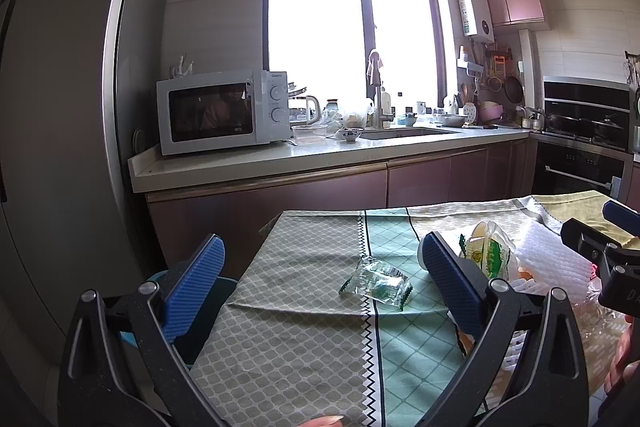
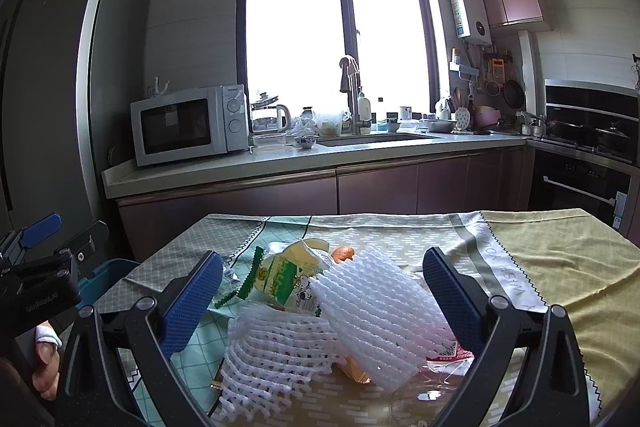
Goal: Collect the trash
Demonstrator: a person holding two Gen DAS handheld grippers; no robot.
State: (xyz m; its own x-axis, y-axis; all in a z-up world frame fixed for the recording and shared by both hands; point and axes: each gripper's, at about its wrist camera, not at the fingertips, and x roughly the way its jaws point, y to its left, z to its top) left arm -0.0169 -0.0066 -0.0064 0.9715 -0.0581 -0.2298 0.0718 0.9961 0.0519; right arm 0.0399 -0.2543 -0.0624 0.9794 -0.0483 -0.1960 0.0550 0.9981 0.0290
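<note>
In the left wrist view, my left gripper (image 1: 320,243) stands open above the tablecloth (image 1: 304,339). A crumpled clear-and-green wrapper (image 1: 376,281) lies between and just beyond its fingers, untouched. To its right sit a yellow-green bag (image 1: 486,251) and white foam netting (image 1: 540,251). In the right wrist view, my right gripper (image 2: 322,259) is open and straddles a trash pile. The pile holds a white foam sleeve (image 2: 380,315), a second foam net (image 2: 272,351), the yellow-green bag (image 2: 280,275), orange peel (image 2: 344,253) and a red-labelled clear wrapper (image 2: 452,351). Neither gripper holds anything.
A teal bin (image 2: 108,271) stands below the table's left edge, also showing as the teal bin (image 1: 224,287) behind the left finger. Beyond the table runs a counter (image 1: 320,155) with a microwave (image 1: 220,115) and sink. A fridge (image 1: 60,107) stands on the left.
</note>
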